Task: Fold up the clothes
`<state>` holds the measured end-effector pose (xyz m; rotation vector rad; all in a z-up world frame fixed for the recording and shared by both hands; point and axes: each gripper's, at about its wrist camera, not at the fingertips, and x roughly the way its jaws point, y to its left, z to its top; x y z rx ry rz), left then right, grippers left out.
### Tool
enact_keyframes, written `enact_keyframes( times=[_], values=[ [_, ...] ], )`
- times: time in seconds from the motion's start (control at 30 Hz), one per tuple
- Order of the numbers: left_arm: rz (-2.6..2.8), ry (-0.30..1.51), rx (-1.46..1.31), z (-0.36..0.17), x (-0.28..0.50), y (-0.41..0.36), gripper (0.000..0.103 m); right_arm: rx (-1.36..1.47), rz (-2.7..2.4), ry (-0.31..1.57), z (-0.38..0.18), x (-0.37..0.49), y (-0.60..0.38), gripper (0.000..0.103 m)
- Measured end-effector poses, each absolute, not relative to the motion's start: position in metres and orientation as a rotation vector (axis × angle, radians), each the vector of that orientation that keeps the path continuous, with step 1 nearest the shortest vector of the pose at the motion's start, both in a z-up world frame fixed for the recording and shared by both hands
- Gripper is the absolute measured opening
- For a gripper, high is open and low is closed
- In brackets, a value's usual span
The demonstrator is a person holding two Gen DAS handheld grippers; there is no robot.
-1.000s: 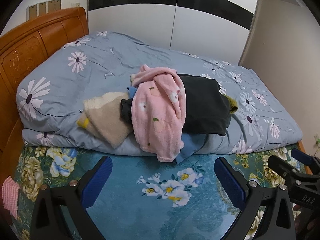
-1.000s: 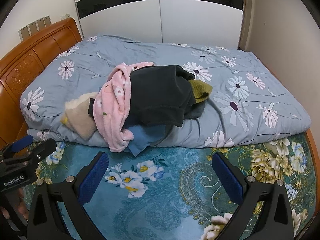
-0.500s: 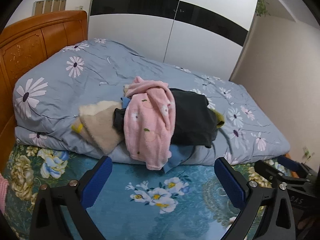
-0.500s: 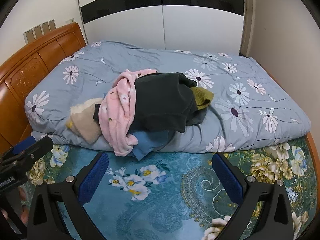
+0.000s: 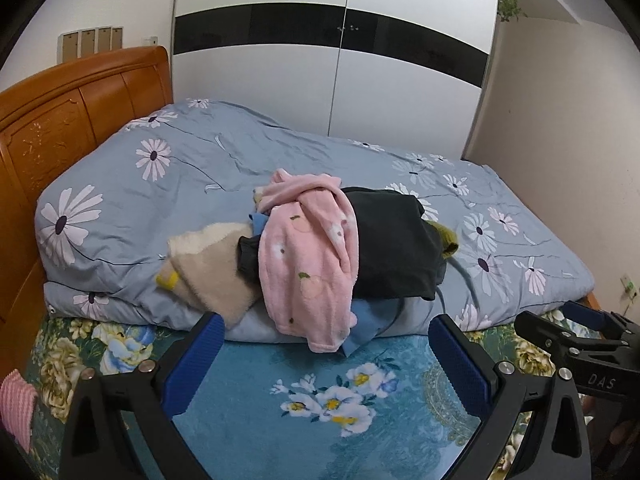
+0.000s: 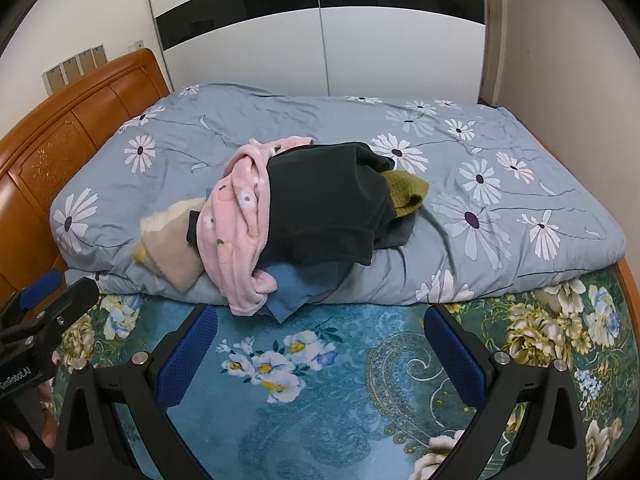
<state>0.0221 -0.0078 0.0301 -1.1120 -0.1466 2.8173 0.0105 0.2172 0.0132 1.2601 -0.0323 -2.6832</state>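
A: Both idle. Left gripper (image 5: pixel 324 350) and right gripper (image 6: pixel 320 344) have jaws wide, nothing between them, hanging over the teal floral sheet (image 6: pixel 320 380) at frame bottom.

B: Clothes?

A: Heap at frame centre on the folded blue quilt (image 6: pixel 480 208). Pink fleece (image 5: pixel 308 256) on top, draped over the quilt's near edge; dark garment (image 6: pixel 328 200) beside it.

B: Take pink first, by its hanging hem (looks loosest), and lift clear before spreading.

A: Open sheet in front for laying flat. Headboard (image 5: pixel 60 120) left, wall (image 5: pixel 560 120) right.
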Motion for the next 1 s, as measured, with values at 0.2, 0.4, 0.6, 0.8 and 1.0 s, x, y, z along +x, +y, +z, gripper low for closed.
enact_keyframes(
  times=[0.2,0.4,0.6,0.8,1.0],
  values=[
    [2.817,-0.142,-1.120,0.025,0.013,-0.007,0.103,1.281,-2.660,-0.038,0.007,0.002,0.217,0.103],
    [2.817,-0.158,-1.129,0.019,0.001,-0.011,0.103,1.295,-2.646,-0.044,0.000,-0.010,0.215,0.103],
    [2.795,-0.196,-1.145,0.009,-0.012,-0.015,0.103,1.301,-2.629,-0.044,-0.008,-0.024,0.211,0.103],
    [2.807,-0.228,-1.164,-0.002,-0.024,-0.024,0.103,1.329,-2.599,-0.024,-0.022,-0.046,0.201,0.103],
    [2.835,-0.260,-1.177,-0.015,-0.034,-0.043,0.103,1.283,-2.527,0.064,-0.029,-0.100,0.165,0.103]
  ],
)
